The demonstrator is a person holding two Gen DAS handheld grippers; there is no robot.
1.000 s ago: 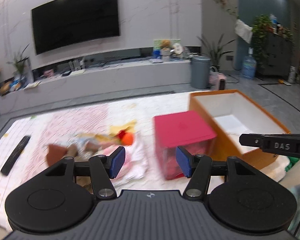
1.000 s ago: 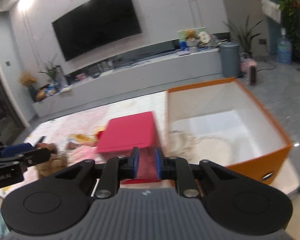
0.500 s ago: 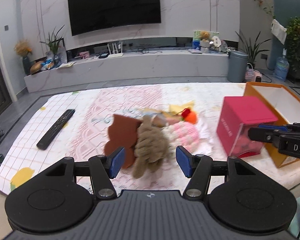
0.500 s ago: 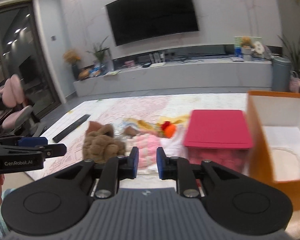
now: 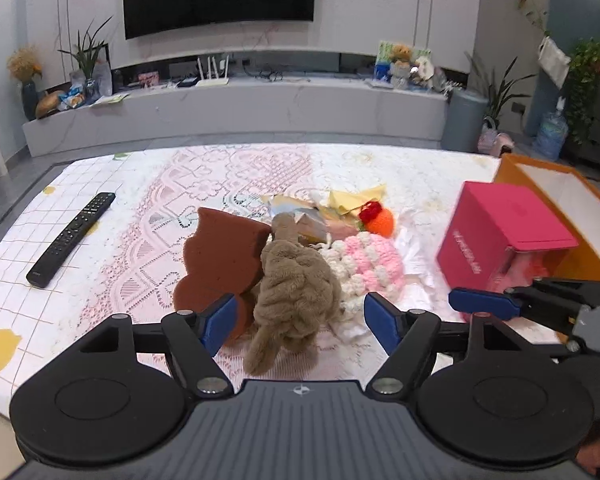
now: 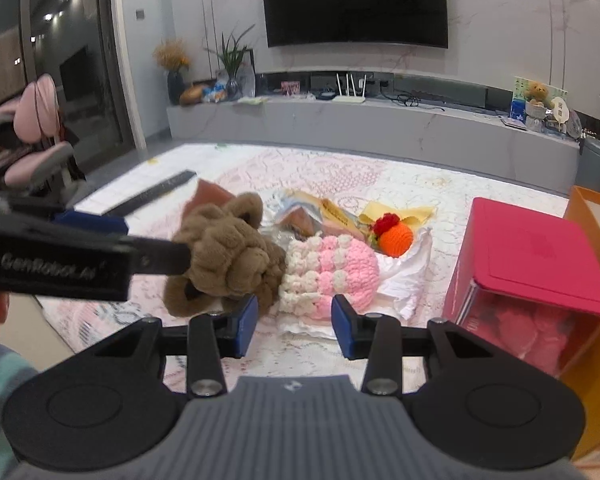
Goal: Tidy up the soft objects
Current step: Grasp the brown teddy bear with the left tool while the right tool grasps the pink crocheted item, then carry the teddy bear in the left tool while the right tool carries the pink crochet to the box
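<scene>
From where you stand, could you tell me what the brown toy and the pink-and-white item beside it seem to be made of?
Brown toy: apparently plush, matte; fuzzy, lumpy pile.
Pink-and-white item: likely chunky crocheted yarn; rows of puffy stitches show.

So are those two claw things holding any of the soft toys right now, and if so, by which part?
Nothing is held. The left gripper is opening around the brown plush toy without touching it; the right gripper is opening, empty, before the pink knitted piece.

A white and pink patterned mat [image 5: 240,176] covers the floor. On it lie a black remote control [image 5: 71,233], a brown plush toy [image 5: 296,280], a pink crocheted hat [image 5: 370,258], a pink box [image 5: 500,236] and an orange box [image 5: 596,248].
</scene>
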